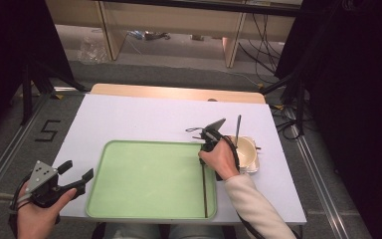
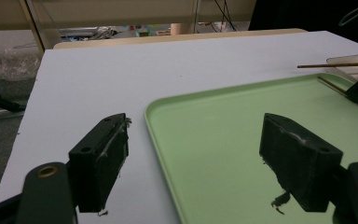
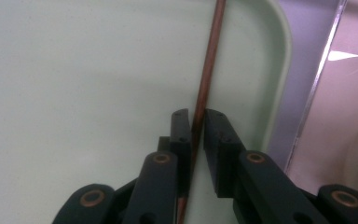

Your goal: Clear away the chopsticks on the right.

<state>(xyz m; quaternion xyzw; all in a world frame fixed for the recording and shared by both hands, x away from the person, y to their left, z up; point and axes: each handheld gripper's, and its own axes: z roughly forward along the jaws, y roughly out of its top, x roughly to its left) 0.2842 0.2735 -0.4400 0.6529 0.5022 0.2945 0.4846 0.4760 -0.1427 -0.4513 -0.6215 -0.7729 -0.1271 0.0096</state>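
A: Where's the thin brown wooden chopstick?
B: Lying along the pale green plastic tray's right rim, between the right tongs, whose jaws stand slightly apart, likely releasing it. Left tongs wait wide open, empty, at the tabletop edge

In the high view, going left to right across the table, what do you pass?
Left gripper → green tray → brown chopstick in the tray → right gripper → cream bowl.
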